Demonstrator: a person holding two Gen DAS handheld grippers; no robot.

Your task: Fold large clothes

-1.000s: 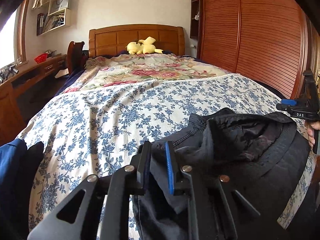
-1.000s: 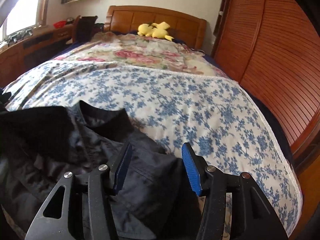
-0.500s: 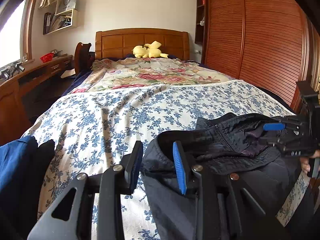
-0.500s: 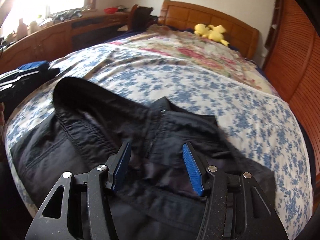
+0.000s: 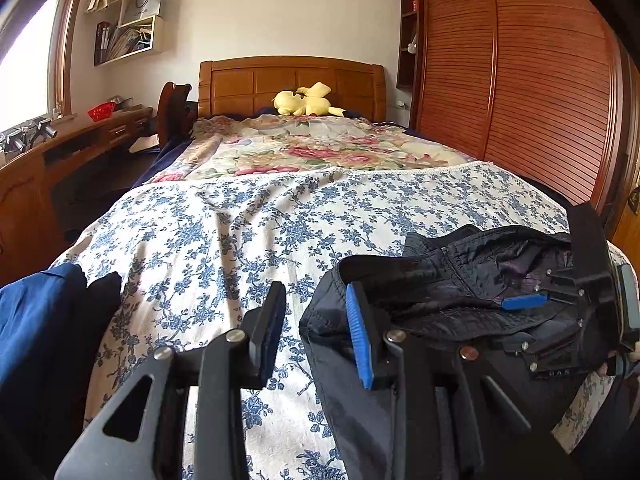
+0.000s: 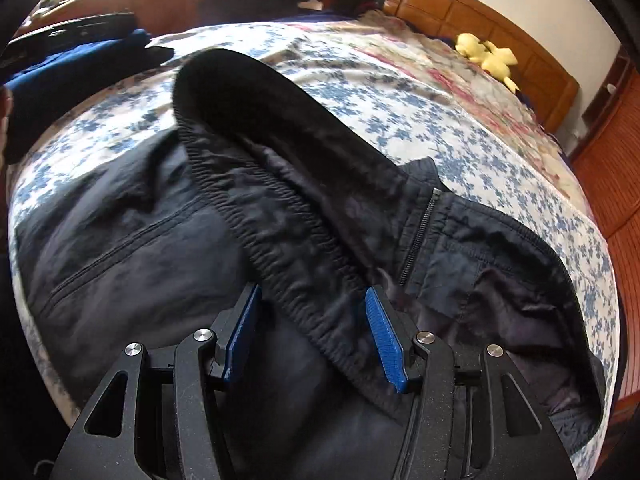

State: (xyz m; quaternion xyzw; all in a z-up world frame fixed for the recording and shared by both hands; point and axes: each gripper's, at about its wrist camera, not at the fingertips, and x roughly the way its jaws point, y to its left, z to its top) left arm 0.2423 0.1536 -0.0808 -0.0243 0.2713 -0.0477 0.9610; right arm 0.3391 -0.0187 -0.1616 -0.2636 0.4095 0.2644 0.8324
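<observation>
We've got one black jacket (image 6: 168, 248) on the bed (image 5: 248, 232). Our right gripper (image 6: 316, 336) has jaws open, straddling its elastic hem. Our left gripper (image 5: 316, 328) just opened its jaws, empty, jacket edge just right of them. One yellow plush (image 5: 306, 100) far ahead.

Daylight pours in from a blown-out white window (image 5: 24, 60) at nine o'clock in the left wrist view and at eleven o'clock in the right wrist view, where it flares to pure glare. The blue-flowered white bedspread (image 5: 248, 232) is evenly lit, with soft shadows in its creases. The black quilted jacket (image 6: 168, 248) reads dark, its folds slightly smeared by motion blur. Both views bulge with fisheye distortion, the red-brown slatted wardrobe doors (image 5: 536, 80) bowing, corners vignetted black.
</observation>
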